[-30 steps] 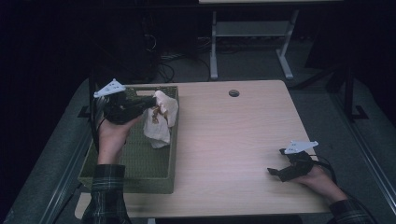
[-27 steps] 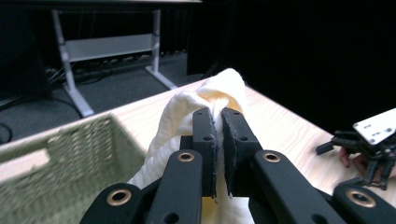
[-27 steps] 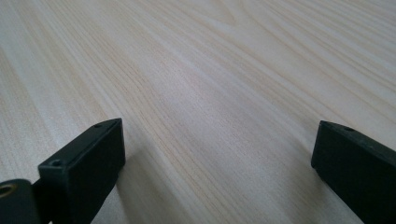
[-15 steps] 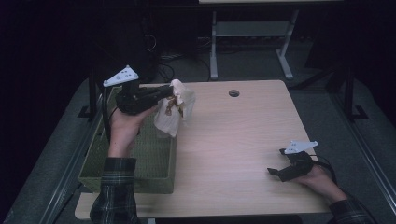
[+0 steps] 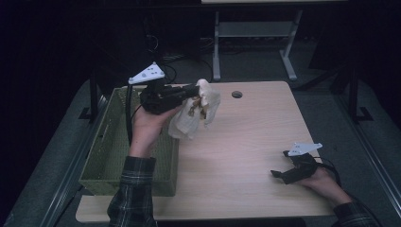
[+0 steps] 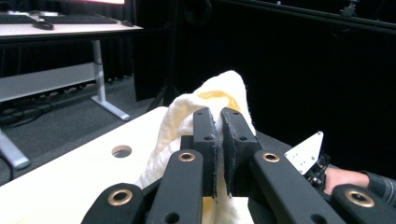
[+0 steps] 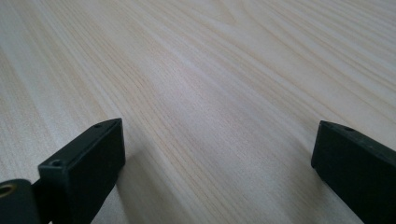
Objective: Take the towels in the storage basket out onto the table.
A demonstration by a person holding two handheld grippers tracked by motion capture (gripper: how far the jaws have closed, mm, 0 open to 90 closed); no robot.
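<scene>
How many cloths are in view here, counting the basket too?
1. The cream cloth hangs from the shut left gripper, lifted above the table beside the green basket. The basket floor looks bare, though its near wall hides a strip.

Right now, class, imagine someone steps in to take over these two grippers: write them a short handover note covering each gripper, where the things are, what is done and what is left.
Left gripper: shut on the cream cloth, held in the air above the table's left part, just right of the green basket.
Right gripper: open, holding nothing, low over bare wood near the table's right front.
Done: cloth is out of the basket.
Left: probably set the cloth down on the table; the right gripper is free to help spread or fold it.
</scene>
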